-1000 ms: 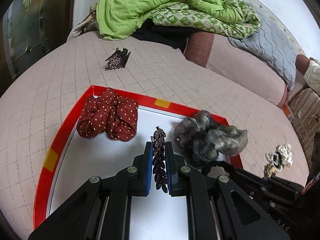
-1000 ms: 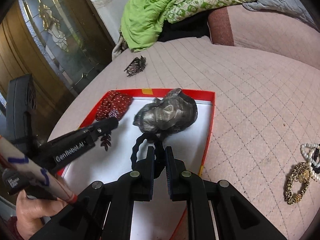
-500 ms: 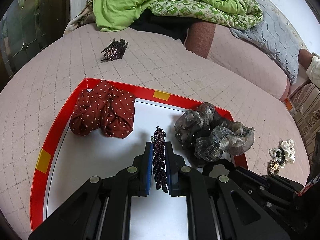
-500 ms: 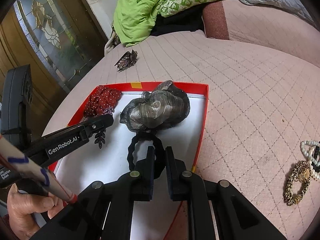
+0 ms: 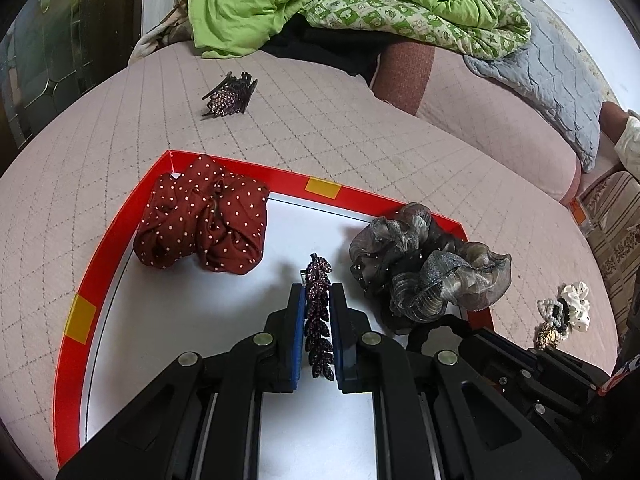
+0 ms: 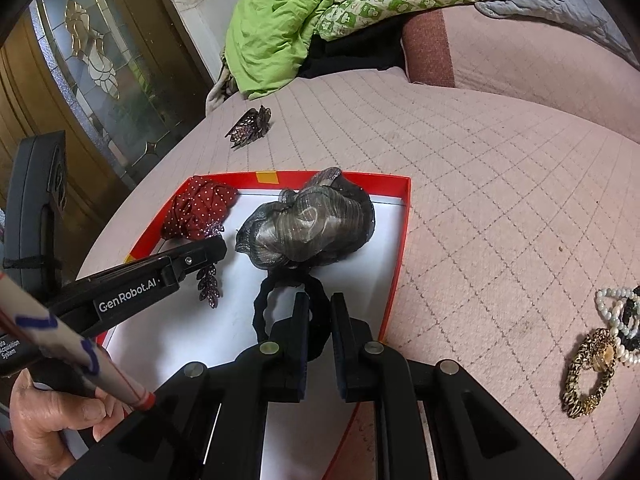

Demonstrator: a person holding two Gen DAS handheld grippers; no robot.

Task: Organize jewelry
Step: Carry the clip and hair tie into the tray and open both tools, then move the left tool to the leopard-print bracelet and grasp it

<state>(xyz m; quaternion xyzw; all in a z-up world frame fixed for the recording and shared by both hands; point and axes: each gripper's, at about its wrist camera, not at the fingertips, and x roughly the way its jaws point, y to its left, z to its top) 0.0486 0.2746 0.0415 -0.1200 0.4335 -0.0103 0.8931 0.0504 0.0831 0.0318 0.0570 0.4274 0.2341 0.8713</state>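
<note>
1. Progress looks partial, judging by where things lie: the red-rimmed tray (image 5: 100,256) holds a dotted red scrunchie (image 5: 202,226) at its far left corner and a grey organza scrunchie (image 5: 428,268) at its far right edge
2. Both grippers carry a piece over the tray's white floor, so neither piece is set down yet
3. The left gripper (image 5: 318,316) has its blue-padded fingers (image 5: 297,320) pressed together on a leaf-shaped beaded hair clip (image 5: 318,308), which stands lengthwise between them with its tip poking out ahead
4. The right gripper (image 6: 319,320) has its fingers closed on a black hair band (image 6: 280,300), whose wavy loop hangs forward, just beside the grey scrunchie
5. Left to do, as I judge it: a dark claw clip (image 5: 229,94) lies on the pink quilted bed (image 5: 360,128) well beyond the tray, and a cluster of pearl strands (image 6: 616,312) with a gold chain bracelet (image 6: 588,376) sits well apart to the right
6. The held hair clip is slim, dark purple and sparkly, made of overlapping leaves; it looks rigid and small, so it may slip if the grip eases unevenly
</note>
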